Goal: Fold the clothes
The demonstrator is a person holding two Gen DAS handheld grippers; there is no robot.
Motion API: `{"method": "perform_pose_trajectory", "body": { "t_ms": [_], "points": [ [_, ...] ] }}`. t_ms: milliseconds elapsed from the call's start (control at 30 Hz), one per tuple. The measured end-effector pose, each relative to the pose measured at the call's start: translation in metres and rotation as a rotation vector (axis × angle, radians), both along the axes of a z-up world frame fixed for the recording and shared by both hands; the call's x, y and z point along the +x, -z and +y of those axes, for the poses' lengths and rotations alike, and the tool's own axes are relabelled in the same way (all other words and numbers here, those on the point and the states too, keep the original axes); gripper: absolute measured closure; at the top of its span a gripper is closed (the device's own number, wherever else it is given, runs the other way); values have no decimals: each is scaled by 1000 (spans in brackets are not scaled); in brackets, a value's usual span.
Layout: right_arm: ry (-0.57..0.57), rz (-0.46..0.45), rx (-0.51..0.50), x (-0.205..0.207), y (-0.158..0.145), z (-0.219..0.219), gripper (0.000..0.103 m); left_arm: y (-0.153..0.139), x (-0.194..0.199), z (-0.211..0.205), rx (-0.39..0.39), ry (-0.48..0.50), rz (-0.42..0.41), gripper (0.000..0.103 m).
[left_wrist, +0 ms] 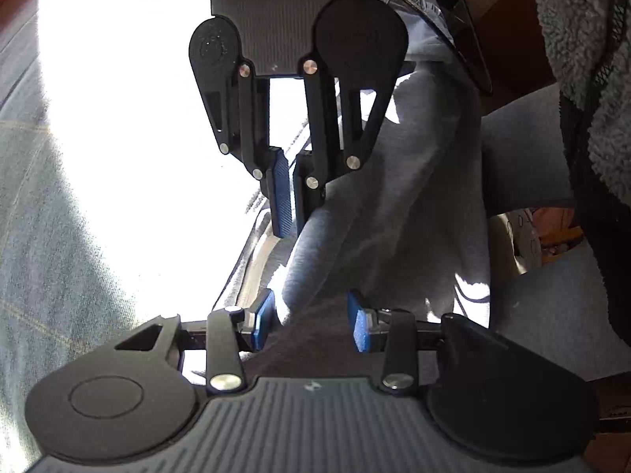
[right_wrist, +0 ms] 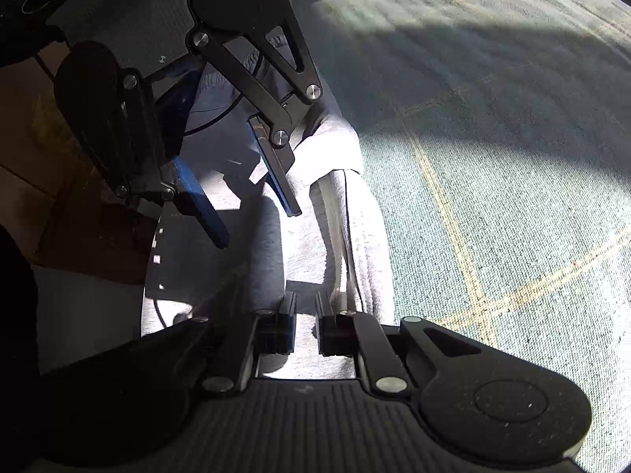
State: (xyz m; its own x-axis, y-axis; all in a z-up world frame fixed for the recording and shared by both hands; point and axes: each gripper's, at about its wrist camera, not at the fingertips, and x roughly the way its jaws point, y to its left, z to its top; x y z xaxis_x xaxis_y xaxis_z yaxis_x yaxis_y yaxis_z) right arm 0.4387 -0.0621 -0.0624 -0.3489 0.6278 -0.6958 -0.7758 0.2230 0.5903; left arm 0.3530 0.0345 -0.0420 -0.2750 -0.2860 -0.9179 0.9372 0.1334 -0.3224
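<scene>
The grey garment (right_wrist: 355, 236), lying bunched on the green carpet (right_wrist: 493, 157), looks soft, light and floppy, best pinched at a folded edge; the left tool (left_wrist: 311, 325) straddles a ridge unclamped, the right tool (right_wrist: 305, 323) stands narrowly apart, empty.

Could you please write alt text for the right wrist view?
A grey garment lies in long folds on green carpet with yellow lines, partly sunlit. The right gripper points down at it, fingers narrowly apart; the left gripper hangs over it at upper left.
</scene>
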Motion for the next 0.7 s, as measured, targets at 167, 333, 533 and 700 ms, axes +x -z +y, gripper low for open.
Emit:
{"method": "perform_pose_trajectory", "body": {
  "t_ms": [167,333,533,700],
  "points": [
    [221,152,104,37,-1,-2,75,5,-11,6,-5,-36,-5,64],
    [301,268,90,57,25,24,73,9,-20,17,-22,-86,2,64],
    [306,435,36,55,57,35,55,9,-15,18,-52,-148,15,64],
    [288,562,88,57,70,48,55,4,-17,27,-84,-209,11,64]
  ]
}}
